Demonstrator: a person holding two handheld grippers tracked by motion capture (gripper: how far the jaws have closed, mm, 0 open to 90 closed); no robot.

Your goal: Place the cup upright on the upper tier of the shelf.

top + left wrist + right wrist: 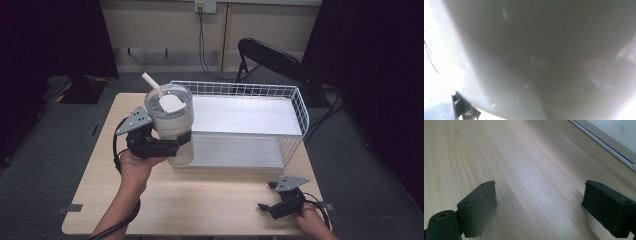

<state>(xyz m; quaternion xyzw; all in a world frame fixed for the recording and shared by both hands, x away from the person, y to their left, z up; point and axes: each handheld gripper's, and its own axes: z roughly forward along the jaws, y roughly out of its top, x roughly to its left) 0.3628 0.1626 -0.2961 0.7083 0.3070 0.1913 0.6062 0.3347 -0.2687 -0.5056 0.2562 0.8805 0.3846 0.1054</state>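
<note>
I am holding a tall cream tumbler (172, 127) in my left gripper (172, 144); its black jaws are clamped around the lower half of the cup's body, with the cup upright and seemingly lifted off the wooden table (200, 200); the clear lid (168, 101) and a white straw (151, 83) sit well above the jaws. In the left gripper view the cup wall (544, 57) is pressed right up against the camera, a grey blur, so I cannot check the contact closely. Just beyond the cup, on the far side from my hand, stands a white wire basket shelf (295, 107), its near corner close beside the lid.

My right gripper (272, 197) rests low on the table, well off to the other side of the cup; its jaws stand wide apart with nothing between them, bare wood (529, 170) showing through the gap.

My worries from here: the grip is low on a smooth, top-heavy cup, so it could tip or slide in the jaws; swinging it forward could knock the lid or straw against the basket's wire rim; any liquid inside, which I cannot see, might spill if the cup tilts.
</note>
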